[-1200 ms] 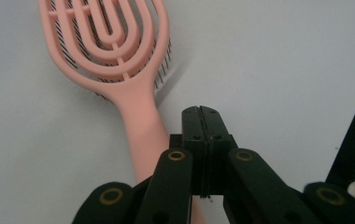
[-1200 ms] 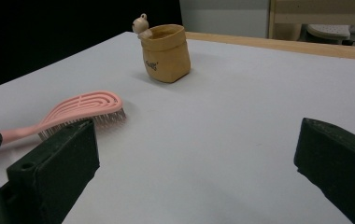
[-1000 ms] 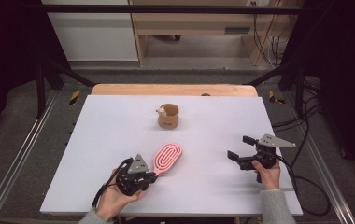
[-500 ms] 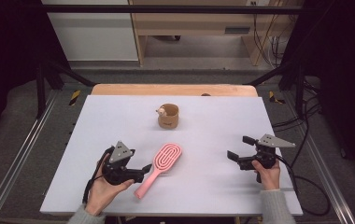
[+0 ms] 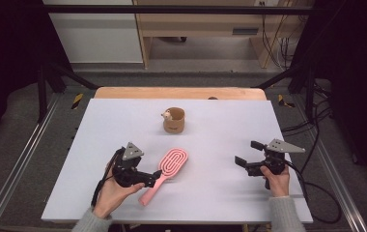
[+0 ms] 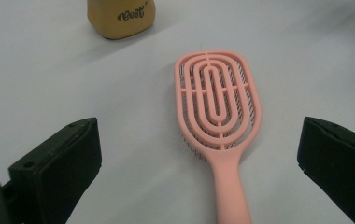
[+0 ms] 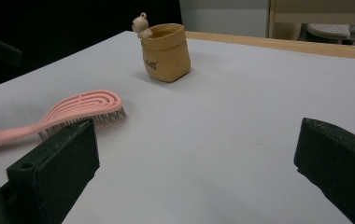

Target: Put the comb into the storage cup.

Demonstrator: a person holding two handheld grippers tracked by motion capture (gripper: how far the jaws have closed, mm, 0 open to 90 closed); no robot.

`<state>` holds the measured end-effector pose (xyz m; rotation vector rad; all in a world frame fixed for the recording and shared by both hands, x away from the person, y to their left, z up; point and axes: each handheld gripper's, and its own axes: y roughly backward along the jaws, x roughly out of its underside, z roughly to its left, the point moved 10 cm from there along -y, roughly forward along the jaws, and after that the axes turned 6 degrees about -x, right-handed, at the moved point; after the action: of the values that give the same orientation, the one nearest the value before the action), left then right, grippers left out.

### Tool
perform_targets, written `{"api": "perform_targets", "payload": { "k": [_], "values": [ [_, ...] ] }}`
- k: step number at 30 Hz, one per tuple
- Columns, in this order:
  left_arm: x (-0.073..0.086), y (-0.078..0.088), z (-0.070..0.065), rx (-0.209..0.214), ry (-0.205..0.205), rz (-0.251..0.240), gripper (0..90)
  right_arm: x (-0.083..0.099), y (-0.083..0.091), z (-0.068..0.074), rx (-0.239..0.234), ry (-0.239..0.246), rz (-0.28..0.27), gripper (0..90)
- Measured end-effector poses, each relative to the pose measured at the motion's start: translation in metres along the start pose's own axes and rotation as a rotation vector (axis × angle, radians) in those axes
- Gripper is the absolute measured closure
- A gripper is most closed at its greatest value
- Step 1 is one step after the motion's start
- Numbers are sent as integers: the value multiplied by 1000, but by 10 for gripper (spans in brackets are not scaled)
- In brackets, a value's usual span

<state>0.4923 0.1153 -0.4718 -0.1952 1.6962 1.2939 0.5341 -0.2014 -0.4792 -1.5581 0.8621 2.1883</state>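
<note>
Just in front of the tan cup [image 5: 174, 121], toward the person, the pink hairbrush [image 5: 167, 171] lies flat on the white table [image 5: 220, 121], bristles down, its oval head pointing up toward the cup and its handle slanting back toward the near edge. The left gripper [image 5: 148, 178] sits at the handle end, on the near-left side of the cup, held in the person's left hand [image 5: 111, 193].

The step in hand looks like a release: the left gripper's jaws have just been opening and now stand spread as wide as they go. In the left gripper view the brush [image 6: 217, 126] lies between the two black jaws, its handle running down the middle with bare table on either side, so the pads do not press on it. The brush rests on the table under its own weight.

The right gripper [image 5: 244, 162] waits well to the near-right of the cup, its jaws also wide apart with nothing between them; its own view looks across bare table toward the cup [image 7: 165, 46] and the brush [image 7: 73, 114].

The next move probably calls for drawing the left gripper back along the handle's line, clear of the brush, without nudging it sideways.
</note>
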Motion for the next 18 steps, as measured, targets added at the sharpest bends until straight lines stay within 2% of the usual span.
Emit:
{"api": "perform_targets", "payload": {
  "k": [13, 18],
  "values": [
    [14, -21, -7, 10, -10, 70, 0, 0, 0, 0, 1, -1, -1, 7],
    [16, -24, -10, 11, -20, 82, 0, 0, 0, 0, 0, 0, 1, 7]
  ]
}}
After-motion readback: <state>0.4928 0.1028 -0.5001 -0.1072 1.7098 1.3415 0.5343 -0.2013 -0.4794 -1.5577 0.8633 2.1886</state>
